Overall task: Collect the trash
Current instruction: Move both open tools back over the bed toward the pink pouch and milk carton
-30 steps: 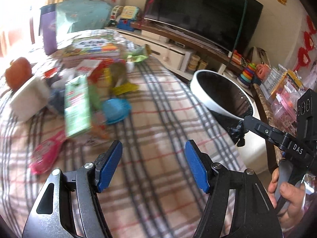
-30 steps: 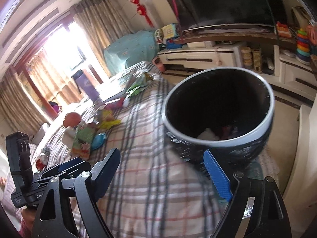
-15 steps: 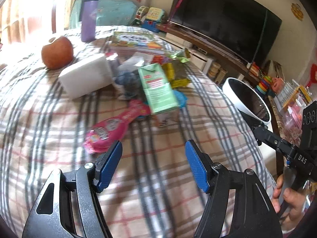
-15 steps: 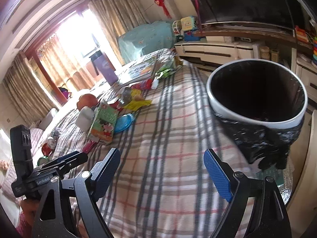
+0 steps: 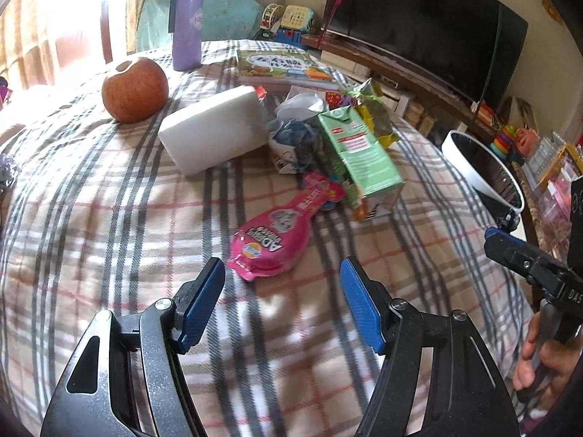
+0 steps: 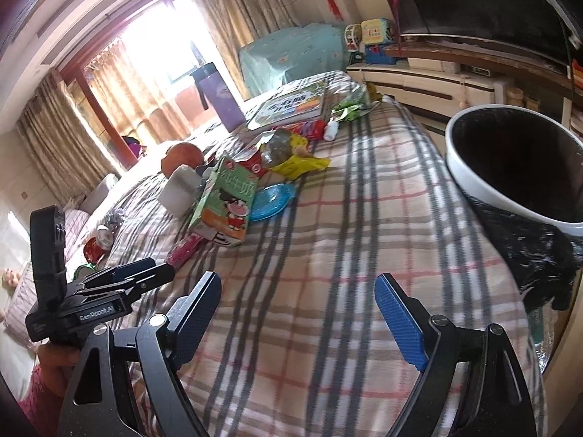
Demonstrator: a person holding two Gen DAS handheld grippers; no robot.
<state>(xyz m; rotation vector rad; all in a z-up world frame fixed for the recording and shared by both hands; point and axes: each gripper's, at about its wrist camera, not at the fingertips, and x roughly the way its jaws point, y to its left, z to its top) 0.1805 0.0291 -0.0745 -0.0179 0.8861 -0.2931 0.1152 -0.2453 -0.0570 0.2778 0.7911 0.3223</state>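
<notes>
A pink snack pouch [image 5: 280, 233] lies on the plaid tablecloth [image 5: 109, 225] just ahead of my open, empty left gripper [image 5: 282, 302]. Behind it lie a green milk carton [image 5: 359, 156], crumpled paper [image 5: 295, 138] and yellow-green wrappers [image 5: 368, 105]. The carton [image 6: 226, 200], a blue lid [image 6: 271, 202] and a yellow wrapper [image 6: 300, 164] show in the right wrist view. My right gripper [image 6: 298, 313] is open and empty above the cloth. The white bin with a black liner [image 6: 510, 171] stands at the table's right edge; it also shows in the left wrist view [image 5: 481, 171].
An apple [image 5: 135, 89], a white block [image 5: 215, 134], a purple flask [image 5: 186, 25] and a picture book [image 5: 284, 65] sit on the table. A TV [image 5: 419, 25] and a toy-laden cabinet stand behind. Small items lie near the left edge [image 6: 98, 244].
My left gripper swung left from the bin toward the trash pile and now faces the pink pouch. My right gripper drew back from the bin, which now sits to its right.
</notes>
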